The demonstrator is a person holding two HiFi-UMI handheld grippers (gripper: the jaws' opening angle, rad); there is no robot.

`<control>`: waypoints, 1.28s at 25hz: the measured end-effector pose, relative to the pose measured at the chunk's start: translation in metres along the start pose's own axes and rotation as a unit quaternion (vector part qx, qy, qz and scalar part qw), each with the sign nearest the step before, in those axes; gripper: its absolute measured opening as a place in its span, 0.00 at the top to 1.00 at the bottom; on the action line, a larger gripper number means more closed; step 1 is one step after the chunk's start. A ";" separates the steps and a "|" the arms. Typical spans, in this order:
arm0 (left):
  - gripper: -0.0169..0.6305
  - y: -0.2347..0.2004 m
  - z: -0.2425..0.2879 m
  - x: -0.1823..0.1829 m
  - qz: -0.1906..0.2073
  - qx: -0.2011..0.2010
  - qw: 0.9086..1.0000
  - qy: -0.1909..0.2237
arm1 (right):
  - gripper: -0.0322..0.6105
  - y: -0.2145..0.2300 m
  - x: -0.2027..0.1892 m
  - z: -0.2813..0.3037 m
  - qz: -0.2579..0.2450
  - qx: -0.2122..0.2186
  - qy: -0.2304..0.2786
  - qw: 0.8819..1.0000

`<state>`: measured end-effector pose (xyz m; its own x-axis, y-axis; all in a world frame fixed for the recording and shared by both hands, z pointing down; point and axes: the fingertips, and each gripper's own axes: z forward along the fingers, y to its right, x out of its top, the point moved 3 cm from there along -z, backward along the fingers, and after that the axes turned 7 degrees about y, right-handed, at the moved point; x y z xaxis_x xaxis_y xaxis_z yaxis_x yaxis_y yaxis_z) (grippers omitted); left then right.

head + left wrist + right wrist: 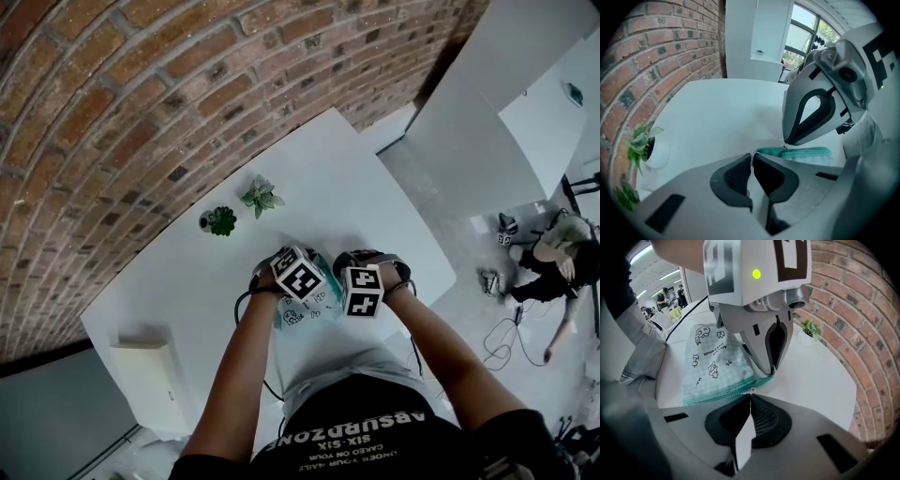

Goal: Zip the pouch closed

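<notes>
Right gripper (pixel 750 398) jaws pinched shut on zip pull (pixel 751 390); left gripper (pixel 752 158) jaws clamp pouch (pixel 717 359) corner (teal-edged) on tabletop (pixel 815 373).

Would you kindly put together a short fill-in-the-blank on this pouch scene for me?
1. The pouch lies on a white ___.
2. One plant and another stand near the ___ wall.
3. The left gripper and the right gripper each have their tongs ___ at the pouch's teal edge.

Missing words: table; brick; shut.
</notes>
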<state>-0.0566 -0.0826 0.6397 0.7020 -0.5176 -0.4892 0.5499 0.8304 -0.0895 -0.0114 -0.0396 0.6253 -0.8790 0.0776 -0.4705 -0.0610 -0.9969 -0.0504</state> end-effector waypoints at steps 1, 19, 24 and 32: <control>0.94 0.000 0.000 0.000 0.000 0.001 1.000 0.000 | 0.95 0.001 0.000 0.000 0.000 -0.001 -0.001 1.000; 0.94 -0.001 0.000 -0.001 -0.011 0.010 1.000 0.002 | 0.95 -0.008 -0.003 -0.002 0.002 -0.008 -0.005 1.000; 0.94 0.000 0.000 -0.001 -0.011 0.010 1.000 0.001 | 0.95 -0.009 -0.004 -0.003 0.003 -0.003 -0.007 1.000; 0.94 0.000 0.000 -0.001 -0.010 0.010 1.000 -0.001 | 0.95 -0.015 -0.005 -0.003 0.000 0.005 -0.010 1.000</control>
<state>-0.0571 -0.0819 0.6403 0.6916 -0.5344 -0.4859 0.5729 0.8156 -0.0815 -0.0045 -0.0249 0.6257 -0.8886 0.0774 -0.4521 -0.0657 -0.9970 -0.0415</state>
